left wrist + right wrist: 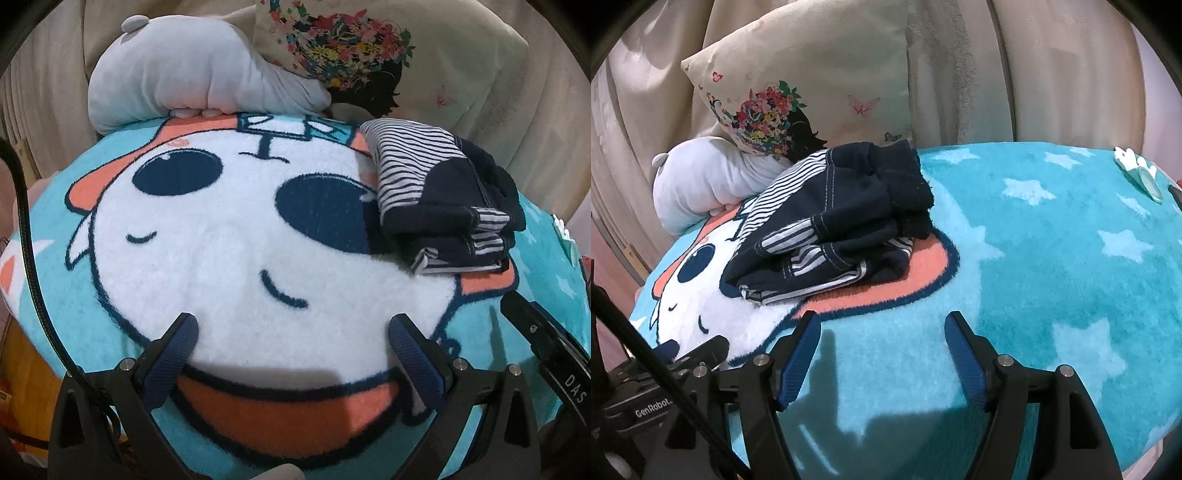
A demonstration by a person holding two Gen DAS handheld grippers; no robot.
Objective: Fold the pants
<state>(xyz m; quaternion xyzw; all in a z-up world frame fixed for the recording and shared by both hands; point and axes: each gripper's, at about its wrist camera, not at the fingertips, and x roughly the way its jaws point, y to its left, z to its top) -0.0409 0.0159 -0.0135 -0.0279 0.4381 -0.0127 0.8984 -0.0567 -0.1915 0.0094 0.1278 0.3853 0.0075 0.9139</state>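
- Landmark: cartoon-face blanket [229, 236], turquoise fleece with white stars, a white face with navy eyes and an orange mouth; it covers the surface everything rests on. What lies under it cannot be told.
- Black cable [26, 236]: runs down the blanket's left edge in the left wrist view.
- Grey plush toy [177, 74]: at the blanket's far left edge, touching it.
- Left gripper [291, 339]: over the near part of the blanket's face, above the orange mouth. Fingers [173, 354] spread wide apart, nothing between them, well apart from the garment.
- Floral cushion [340, 48]: cream, flower-and-silhouette print, behind the blanket's far edge, propped against pale upholstery or curtain.
- Pants [443, 199]: navy with white topstitching and striped lining or panels. They lie as a compact multi-layer bundle on the face's right side, over one eye and the orange ear patch. Edges are roughly stacked; the top layer is somewhat rumpled.
- Right gripper [879, 332]: over plain turquoise, just near of the bundle. Fingers [798, 362] parted, holding nothing.
- Small white-and-green object [1137, 173]: at the blanket's far right edge; identity unclear.
- Status, as judged: folding appears essentially complete. At most a tidying press or squaring of the loose top layer remains.
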